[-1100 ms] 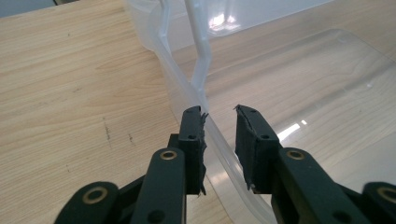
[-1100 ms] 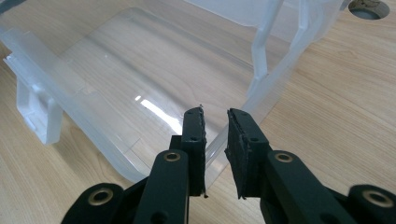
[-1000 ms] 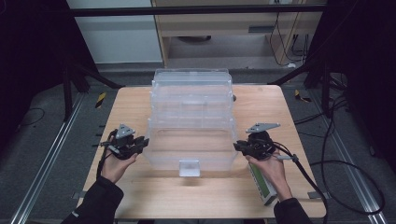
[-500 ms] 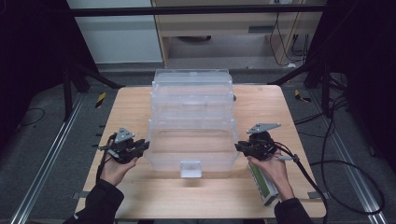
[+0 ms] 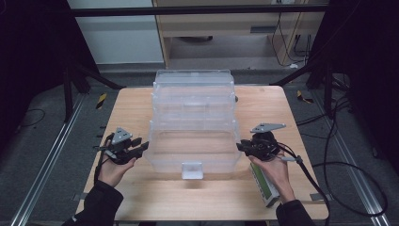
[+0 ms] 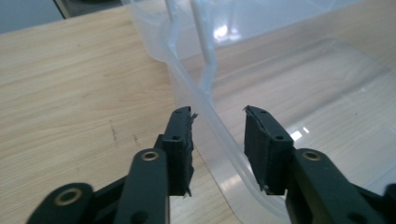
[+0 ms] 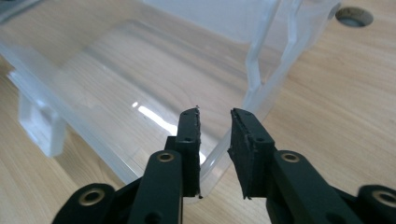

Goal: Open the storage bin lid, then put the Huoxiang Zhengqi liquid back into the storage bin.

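From the high view, a clear plastic tiered box point(image 5: 193, 125) stands in the middle of the wooden bench point(image 5: 141, 197), its trays stepped back toward the far edge and a small latch tab point(image 5: 192, 170) at the front of the lowest tray. The left hand-held gripper point(image 5: 141, 147) sits at the left end of the lowest tray, held by the left hand point(image 5: 114, 170), and the right hand-held gripper point(image 5: 241, 147) sits at the right end, held by the right hand point(image 5: 275, 172). A green-and-white flat item point(image 5: 263, 186) lies on the bench under the right hand.

In the left gripper view, the left hand-held gripper point(image 6: 217, 135) has its jaws apart, astride the clear rim of the lowest tray point(image 6: 219, 135); the rim runs between the two pads with a gap on each side, so neither pad presses on it. These jaws have just been opening.

In the right gripper view, the right hand-held gripper point(image 7: 215, 140) also stands with jaws apart, with the corner rim of the tray point(image 7: 219, 151) between them and daylight showing on both sides. Its jaws have just been opening too. A round hole in the bench point(image 7: 354, 16) shows at the upper right, beyond the box
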`<state>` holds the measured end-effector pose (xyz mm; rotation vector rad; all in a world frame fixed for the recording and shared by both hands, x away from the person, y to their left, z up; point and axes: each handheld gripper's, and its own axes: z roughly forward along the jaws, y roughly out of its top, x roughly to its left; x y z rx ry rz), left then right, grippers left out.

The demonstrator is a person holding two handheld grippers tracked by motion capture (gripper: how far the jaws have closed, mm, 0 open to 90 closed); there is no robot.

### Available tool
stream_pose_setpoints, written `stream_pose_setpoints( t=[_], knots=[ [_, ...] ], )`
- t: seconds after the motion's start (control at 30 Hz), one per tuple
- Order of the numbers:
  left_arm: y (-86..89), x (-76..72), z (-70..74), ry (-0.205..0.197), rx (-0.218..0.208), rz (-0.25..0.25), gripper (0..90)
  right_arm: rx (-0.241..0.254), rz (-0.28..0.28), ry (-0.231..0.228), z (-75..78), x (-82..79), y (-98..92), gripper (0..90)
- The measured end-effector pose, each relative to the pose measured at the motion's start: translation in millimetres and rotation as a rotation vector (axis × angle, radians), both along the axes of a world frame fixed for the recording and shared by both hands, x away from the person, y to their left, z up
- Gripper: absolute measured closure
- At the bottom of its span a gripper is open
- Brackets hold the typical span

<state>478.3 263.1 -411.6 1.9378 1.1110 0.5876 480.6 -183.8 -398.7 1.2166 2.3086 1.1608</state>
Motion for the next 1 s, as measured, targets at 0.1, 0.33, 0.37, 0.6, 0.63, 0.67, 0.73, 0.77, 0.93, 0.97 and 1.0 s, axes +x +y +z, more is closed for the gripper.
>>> stream_pose_setpoints(
  t=[0.1, 0.33, 0.37, 0.6, 0.63, 0.67, 0.73, 0.77, 0.93, 0.97, 1.0],
  knots=[
    [12.6, -1.5, 8.0, -0.027, -0.025, 0.028, 53.5, 0.031, -0.031, -0.026, 10.3, -3.1, -9.8, 66.5],
    [32.7, -0.9, 11.7, -0.044, -0.041, 0.089, 45.8, 0.037, -0.078, -0.043, 25.0, -7.0, -27.7, 53.8],
    [35.9, -0.1, 11.3, -0.048, -0.038, 0.101, 45.0, 0.035, -0.083, -0.04, 26.5, -7.7, -29.4, 52.1],
    [55.0, 6.3, 0.5, -0.017, -0.019, 0.163, 42.7, -0.028, -0.091, -0.031, 41.3, -19.6, -40.3, 42.7],
    [56.5, 7.3, -1.0, -0.011, -0.015, 0.173, 42.5, -0.027, -0.092, -0.027, 42.2, -21.0, -41.2, 41.7],
    [57.4, 7.6, -1.6, -0.01, -0.01, 0.177, 42.3, -0.036, -0.091, -0.011, 44.0, -23.6, -42.7, 41.2],
    [59.3, 8.7, -3.0, -0.003, -0.003, 0.182, 42.0, -0.055, -0.094, 0.012, 45.6, -27.3, -43.8, 40.0],
    [60.0, 9.2, -3.7, 0.002, 0.0, 0.186, 41.9, -0.067, -0.095, 0.017, 45.8, -28.5, -43.9, 39.6],
    [61.4, 11.0, -10.0, 0.027, 0.03, 0.192, 46.1, -0.124, -0.093, 0.061, 44.5, -36.6, -42.8, 38.2],
    [61.6, 11.4, -11.4, 0.032, 0.031, 0.191, 46.9, -0.136, -0.092, 0.069, 43.9, -37.8, -42.6, 38.2],
    [61.5, 11.9, -12.8, 0.034, 0.031, 0.191, 47.1, -0.142, -0.092, 0.075, 43.5, -38.9, -42.4, 38.2]
  ],
)
